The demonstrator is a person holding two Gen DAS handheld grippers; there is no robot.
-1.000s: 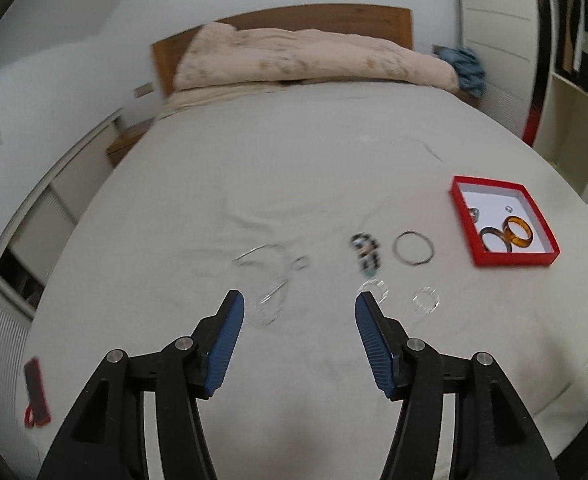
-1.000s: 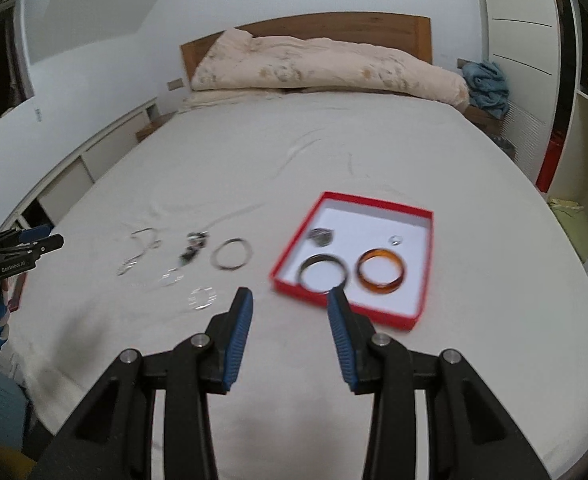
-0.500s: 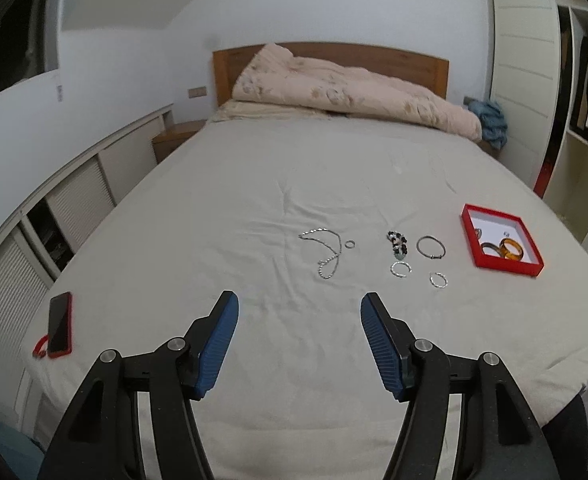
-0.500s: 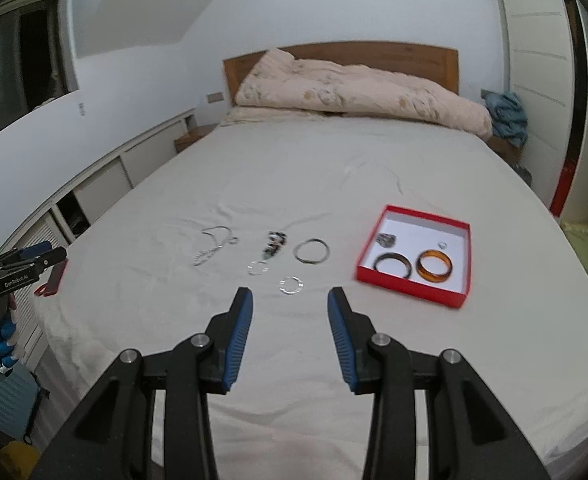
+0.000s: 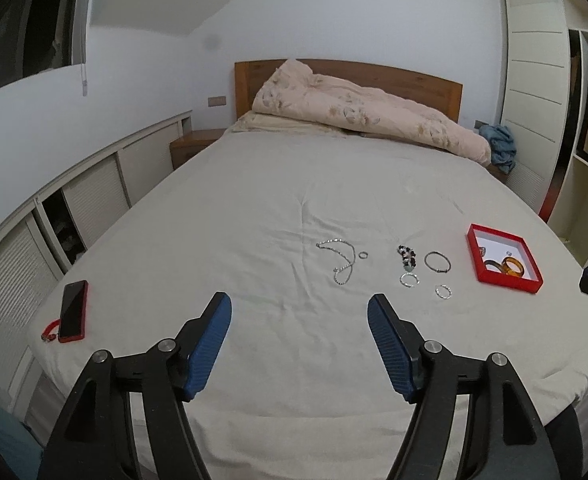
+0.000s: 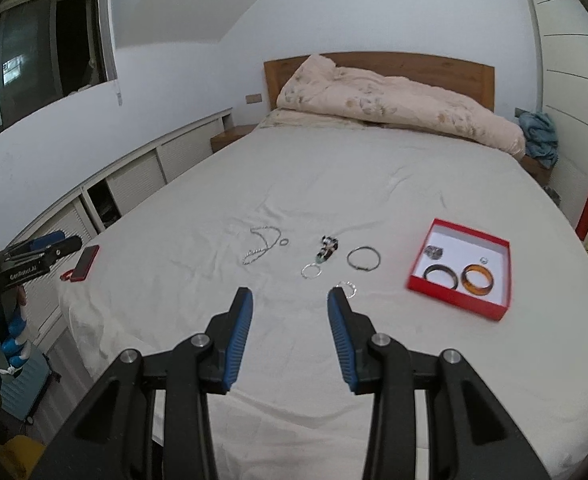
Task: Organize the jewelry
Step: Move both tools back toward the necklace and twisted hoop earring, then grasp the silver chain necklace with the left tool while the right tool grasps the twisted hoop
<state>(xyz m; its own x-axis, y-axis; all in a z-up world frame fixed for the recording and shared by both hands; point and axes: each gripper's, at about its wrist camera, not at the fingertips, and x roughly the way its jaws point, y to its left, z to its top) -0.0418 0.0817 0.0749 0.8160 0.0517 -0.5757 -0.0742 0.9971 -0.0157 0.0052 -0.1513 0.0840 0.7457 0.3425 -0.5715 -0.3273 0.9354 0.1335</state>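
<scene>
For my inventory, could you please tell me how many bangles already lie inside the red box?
2: a dark bangle and an amber bangle, side by side along the near wall of the red box.

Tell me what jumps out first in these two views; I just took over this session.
The red tray on the right side of the bed stands out most, already holding an amber bangle and a dark bangle. To its left, loose pieces lie in a row on the sheet: a silver chain, a beaded bracelet and a metal bangle. Both the left gripper and right gripper are open and empty.
</scene>
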